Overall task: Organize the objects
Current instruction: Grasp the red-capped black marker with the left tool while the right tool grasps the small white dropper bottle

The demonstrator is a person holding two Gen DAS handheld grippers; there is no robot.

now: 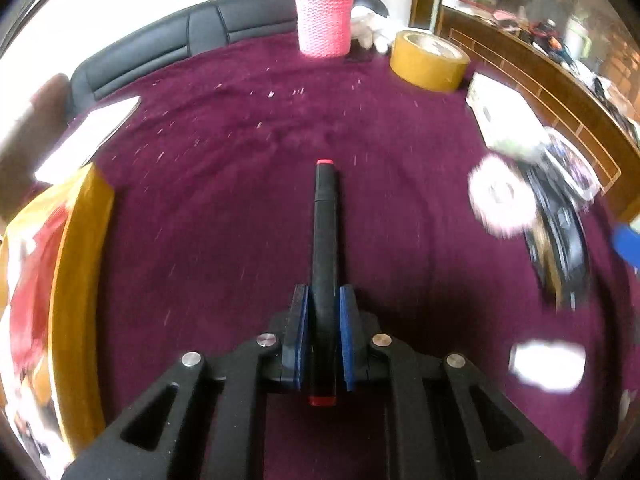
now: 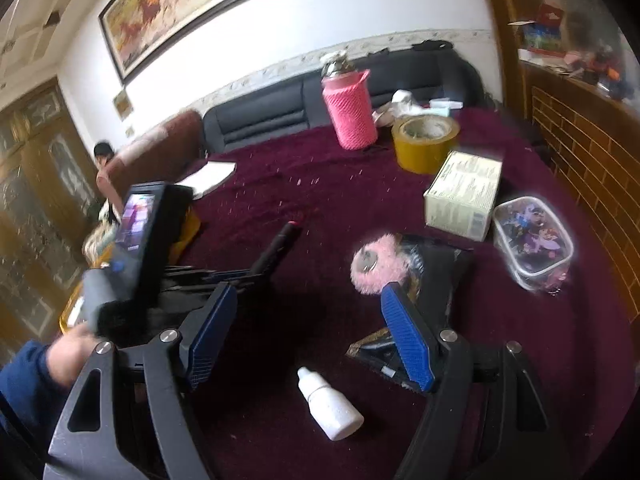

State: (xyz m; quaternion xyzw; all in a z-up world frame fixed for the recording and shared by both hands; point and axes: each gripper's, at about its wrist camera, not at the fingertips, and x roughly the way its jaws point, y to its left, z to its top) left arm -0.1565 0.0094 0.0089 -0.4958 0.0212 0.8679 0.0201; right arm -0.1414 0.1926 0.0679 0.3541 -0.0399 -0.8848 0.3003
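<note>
A black marker [image 1: 326, 220] with red ends lies lengthwise between the blue pads of my left gripper [image 1: 323, 292], which is shut on it just above the maroon cloth [image 1: 240, 200]. The right wrist view shows the same marker [image 2: 280, 244] sticking out of the left gripper at the left, where a person's hand [image 2: 68, 356] holds the handle. My right gripper [image 2: 308, 292] stands open with nothing between its fingers. A small white dropper bottle [image 2: 328, 408] lies on the cloth under it, blurred in the left wrist view [image 1: 546, 364].
A pink fluffy puff [image 2: 376, 268] rests on a black packet [image 2: 436, 272]. Beyond are a pale box [image 2: 464, 196], a clear lidded container [image 2: 532, 240], a yellow tape roll [image 2: 424, 140], a pink knit-covered bottle [image 2: 352, 112] and a white notebook [image 2: 208, 178]. A yellow box [image 1: 76, 280] sits at the left.
</note>
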